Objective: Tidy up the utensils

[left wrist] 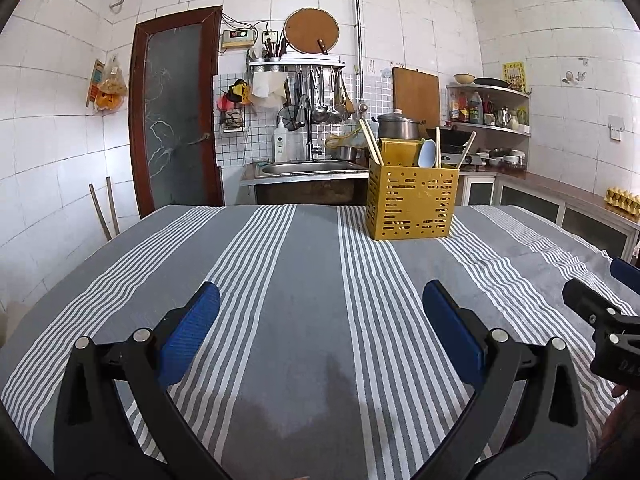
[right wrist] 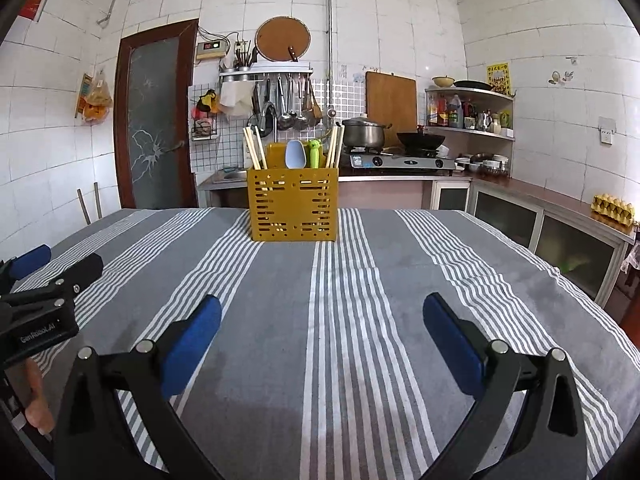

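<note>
The left gripper (left wrist: 320,320) hangs low over the near part of the striped tablecloth (left wrist: 304,280), its jaws spread wide with nothing between them. Beside it on the right, the right gripper (right wrist: 322,332) is likewise spread and empty. The yellow utensil holder (right wrist: 293,204) stands upright at the far side of the table, well apart from both tools, with chopsticks (right wrist: 254,148), a pale blue spoon (right wrist: 295,155) and a green utensil (right wrist: 315,153) standing in it.

No loose utensils show on the cloth, so the sorting looks done or not yet begun; I cannot tell which. The risks I judge from here: the holder is tall and light-looking, so a sideways nudge from a finger could tip it; the thin chopsticks lean loosely and could slip from a grip or drag neighbours out; the cloth could bunch and shift the holder.

Readable writing: "GenRobot.AI" on the left tool's body in the right view, and part of "DAS" on the right tool in the left view. The yellow wall poster (right wrist: 498,77) is too small to read.
</note>
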The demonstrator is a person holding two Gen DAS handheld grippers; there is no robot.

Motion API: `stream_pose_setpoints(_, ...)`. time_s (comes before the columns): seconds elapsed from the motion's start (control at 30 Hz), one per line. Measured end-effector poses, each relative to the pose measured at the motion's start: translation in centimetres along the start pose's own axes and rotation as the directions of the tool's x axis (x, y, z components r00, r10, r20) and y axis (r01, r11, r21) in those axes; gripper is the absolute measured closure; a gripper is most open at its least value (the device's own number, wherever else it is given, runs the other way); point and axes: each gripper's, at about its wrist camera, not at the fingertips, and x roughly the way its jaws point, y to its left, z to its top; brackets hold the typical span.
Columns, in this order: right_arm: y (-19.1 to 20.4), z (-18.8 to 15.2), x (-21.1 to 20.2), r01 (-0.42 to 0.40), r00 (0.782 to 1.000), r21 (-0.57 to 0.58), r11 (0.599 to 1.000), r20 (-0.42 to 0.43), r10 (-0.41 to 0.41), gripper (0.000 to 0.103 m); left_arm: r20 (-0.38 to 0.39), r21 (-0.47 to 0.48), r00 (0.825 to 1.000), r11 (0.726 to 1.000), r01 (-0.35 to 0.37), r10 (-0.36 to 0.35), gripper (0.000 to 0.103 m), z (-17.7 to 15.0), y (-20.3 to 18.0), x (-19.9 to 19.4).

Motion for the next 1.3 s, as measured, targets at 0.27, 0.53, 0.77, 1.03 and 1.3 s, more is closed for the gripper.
stream_pose_setpoints(0.27,0.2,-0.2,-0.6,0.014,0.999,-0.004,1.0,0.029,-0.014,0.004,0.038,0.007,0.999,1.0,-0.015,0.015,0.005,0.0,-0.2,-0.8)
stream_pose_setpoints(0.53,-0.3,-0.1,-0.7,0.022,0.999,0.019,1.0,0.033,-0.022,0.004,0.049,0.011,0.999,1.0,-0.021,0.02,0.005,-0.1,-0.3,-1.0)
stream_pose_setpoints(0.77,-0.3,0.1,-0.8,0.03,0.999,0.011,0.999,0.045,-0.03,0.004,0.049,0.007,0.999,1.0,-0.022,0.021,0.005,-0.2,-0.2,-1.0)
stream_pose_setpoints(1.03,-0.3,0.0,-0.9,0.033,0.998,0.01,0.999,0.045,-0.034,0.004,0.056,0.002,0.998,1.0,-0.025,0.025,0.005,-0.1,-0.1,-1.2)
stream_pose_setpoints(1.3,-0.4,-0.1,-0.9,0.035,0.998,0.009,0.999,0.043,-0.035,0.004,0.052,0.002,0.998,1.0,-0.029,0.029,0.005,-0.2,0.0,-1.2)
